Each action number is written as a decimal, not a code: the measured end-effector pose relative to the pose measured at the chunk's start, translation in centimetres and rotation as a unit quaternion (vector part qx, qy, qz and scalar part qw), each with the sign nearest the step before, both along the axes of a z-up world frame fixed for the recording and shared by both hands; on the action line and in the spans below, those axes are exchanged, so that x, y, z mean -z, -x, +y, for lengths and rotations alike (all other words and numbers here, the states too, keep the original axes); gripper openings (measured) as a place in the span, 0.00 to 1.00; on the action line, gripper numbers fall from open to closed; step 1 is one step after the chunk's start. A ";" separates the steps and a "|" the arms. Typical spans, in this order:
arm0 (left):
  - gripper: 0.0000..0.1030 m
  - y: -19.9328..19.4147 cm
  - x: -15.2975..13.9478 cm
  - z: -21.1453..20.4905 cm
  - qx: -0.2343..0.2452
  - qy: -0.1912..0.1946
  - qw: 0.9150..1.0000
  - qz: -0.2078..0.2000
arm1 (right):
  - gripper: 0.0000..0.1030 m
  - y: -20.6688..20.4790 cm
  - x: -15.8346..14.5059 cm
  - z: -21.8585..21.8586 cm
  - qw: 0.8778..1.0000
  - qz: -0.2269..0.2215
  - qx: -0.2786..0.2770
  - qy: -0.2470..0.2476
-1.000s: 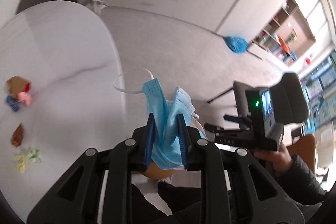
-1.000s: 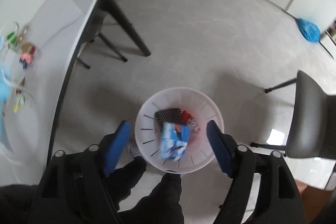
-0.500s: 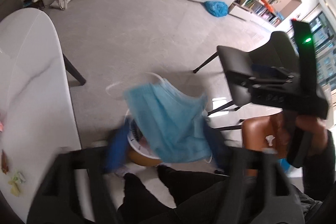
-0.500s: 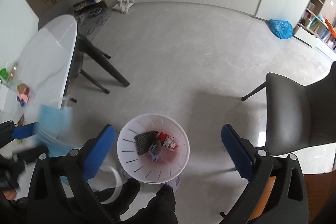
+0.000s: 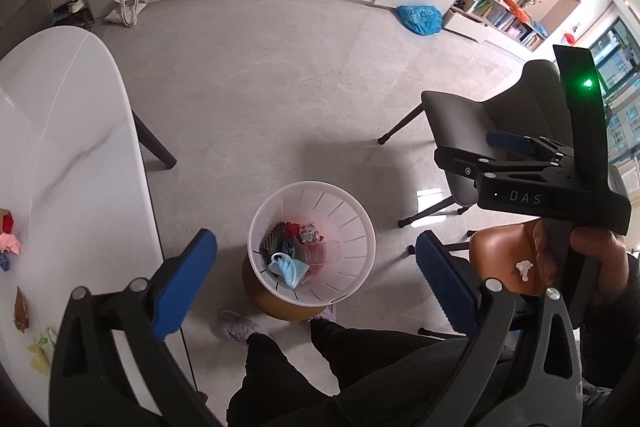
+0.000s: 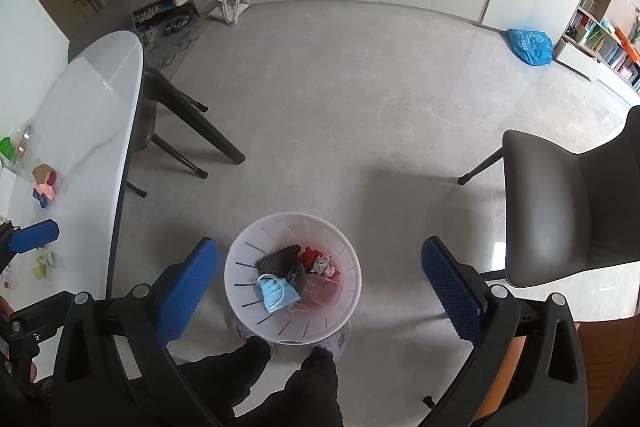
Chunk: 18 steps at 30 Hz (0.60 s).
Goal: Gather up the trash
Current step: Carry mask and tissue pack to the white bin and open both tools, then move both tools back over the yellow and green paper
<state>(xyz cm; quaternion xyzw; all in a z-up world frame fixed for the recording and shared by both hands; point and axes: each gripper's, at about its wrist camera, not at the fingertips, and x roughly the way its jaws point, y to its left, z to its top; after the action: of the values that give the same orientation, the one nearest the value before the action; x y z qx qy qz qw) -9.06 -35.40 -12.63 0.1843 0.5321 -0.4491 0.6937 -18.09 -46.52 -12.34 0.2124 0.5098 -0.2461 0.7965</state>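
Hovering over bin (image 5: 362, 227), left tongs (image 5: 316, 271) still spreading, empty, right tongs (image 6: 320, 277) wide, empty, mask (image 6: 276, 291) inside, scraps (image 5: 10, 241) cut off on counter (image 5: 76, 163).

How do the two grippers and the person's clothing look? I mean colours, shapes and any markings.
Both grippers have black plastic frames with silver bolts and flat blue textured pads on two fingers. In the left wrist view, the right gripper has the white letters DAS on its black body and a green light on its upright fin. The person wears a dark sleeve, black trousers and pale purple slippers.
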 end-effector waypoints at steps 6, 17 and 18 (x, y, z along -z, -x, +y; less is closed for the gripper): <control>0.92 -0.6 -0.3 0.8 -0.015 0.004 1.000 0.004 | 0.97 -0.9 0.0 0.7 1.000 0.002 -0.011 0.002; 0.92 -2.8 -1.3 4.3 -0.082 0.015 0.996 -0.007 | 0.97 -3.4 -0.7 3.5 0.999 -0.003 -0.048 0.005; 0.92 -3.0 -1.5 4.8 -0.093 0.015 0.995 -0.011 | 0.97 -3.9 -0.9 4.1 0.998 -0.007 -0.058 0.006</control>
<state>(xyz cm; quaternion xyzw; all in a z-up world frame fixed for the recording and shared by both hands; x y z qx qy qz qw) -6.01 -30.55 -11.10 0.1287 0.5326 -0.3881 0.7410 -14.20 -42.39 -11.40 0.1792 0.5144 -0.2014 0.8141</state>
